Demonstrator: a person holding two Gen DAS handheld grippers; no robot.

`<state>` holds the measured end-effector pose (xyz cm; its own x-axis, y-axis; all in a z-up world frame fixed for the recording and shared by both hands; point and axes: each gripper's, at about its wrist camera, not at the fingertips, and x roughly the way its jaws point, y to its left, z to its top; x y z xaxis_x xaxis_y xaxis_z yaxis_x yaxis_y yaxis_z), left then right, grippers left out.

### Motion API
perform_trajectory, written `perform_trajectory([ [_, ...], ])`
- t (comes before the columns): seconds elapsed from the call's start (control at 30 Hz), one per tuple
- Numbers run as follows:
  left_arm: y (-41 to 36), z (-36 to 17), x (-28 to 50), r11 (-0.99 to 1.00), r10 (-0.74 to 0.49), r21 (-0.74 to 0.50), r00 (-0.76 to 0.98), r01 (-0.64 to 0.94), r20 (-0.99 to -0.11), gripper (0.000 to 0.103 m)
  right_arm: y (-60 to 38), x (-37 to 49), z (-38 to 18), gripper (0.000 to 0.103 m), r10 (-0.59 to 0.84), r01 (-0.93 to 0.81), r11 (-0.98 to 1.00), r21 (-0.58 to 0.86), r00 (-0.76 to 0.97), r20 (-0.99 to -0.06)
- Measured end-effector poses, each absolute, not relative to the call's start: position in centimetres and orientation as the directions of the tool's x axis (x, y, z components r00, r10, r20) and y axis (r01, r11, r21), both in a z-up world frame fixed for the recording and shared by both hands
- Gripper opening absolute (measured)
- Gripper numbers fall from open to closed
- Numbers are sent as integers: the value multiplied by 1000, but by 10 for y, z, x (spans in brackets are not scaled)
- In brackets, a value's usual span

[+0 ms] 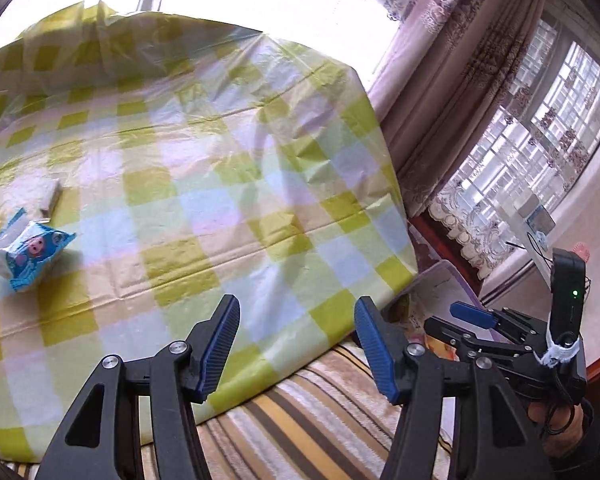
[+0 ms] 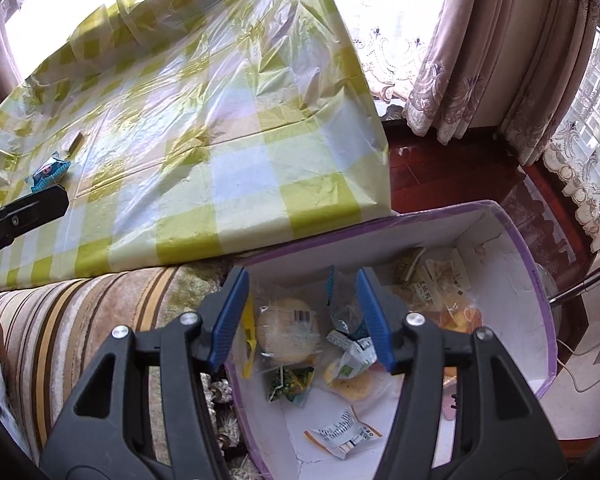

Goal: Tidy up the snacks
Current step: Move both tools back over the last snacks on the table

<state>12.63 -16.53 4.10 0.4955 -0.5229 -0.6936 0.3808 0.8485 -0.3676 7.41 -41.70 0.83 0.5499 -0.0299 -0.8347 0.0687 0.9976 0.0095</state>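
A: The checked tablecloth [image 1: 204,168] looks like thin glossy plastic, creased all over.
B: And the blue snack packet [image 1: 28,254] at left is shiny foil-like wrap.
A: Lower frame, the striped cover [image 2: 84,320] is plush cloth; the box [image 2: 516,300] looks matt white, paper-like inside.

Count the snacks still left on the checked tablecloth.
1: a blue snack packet lies near the left edge of the tablecloth. A small tan piece sits beyond it; whether that is a snack I cannot tell.
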Motion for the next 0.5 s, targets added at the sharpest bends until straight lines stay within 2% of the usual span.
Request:
perform_trajectory([
  [0.33, -35, 26, 144, 887, -340, -461, 647, -20, -682, 61, -367, 96, 11, 61, 56, -35, 998, 43, 566, -823],
  [0.5, 0, 12, 155, 848, -320, -515, 652, -127, -688, 65, -343, 110, 10, 63, 94, -70, 995, 66, 566, -819],
])
